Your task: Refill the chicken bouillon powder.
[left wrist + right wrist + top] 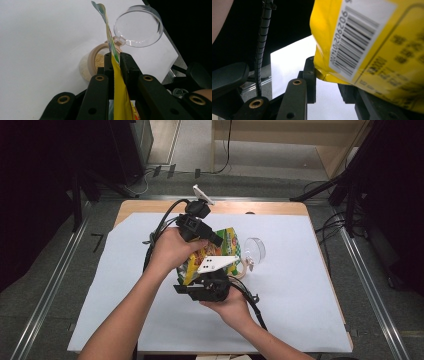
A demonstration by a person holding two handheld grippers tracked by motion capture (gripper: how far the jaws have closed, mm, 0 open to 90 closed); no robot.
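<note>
A yellow and green snack bag point(226, 245) is held over the middle of the white sheet between both grippers. My left gripper point(216, 240) is shut on the bag's upper edge; in the left gripper view the jaws pinch the thin bag point(121, 95) edge-on at the left gripper's tips point(115, 62). My right gripper point(202, 272) grips the bag from below; the bag's barcode corner point(362, 42) sits between the jaws of the right gripper point(328, 81). Just beyond the bag lies a small jar point(96, 62) with a beige rim and tan grains inside, its clear lid point(137, 26) hinged open.
The white sheet point(300, 290) covers a wooden table. The jar's clear lid point(254, 249) stands right of the bag. Black cables point(160, 227) trail from both grippers. Dark stands and floor rails flank the table.
</note>
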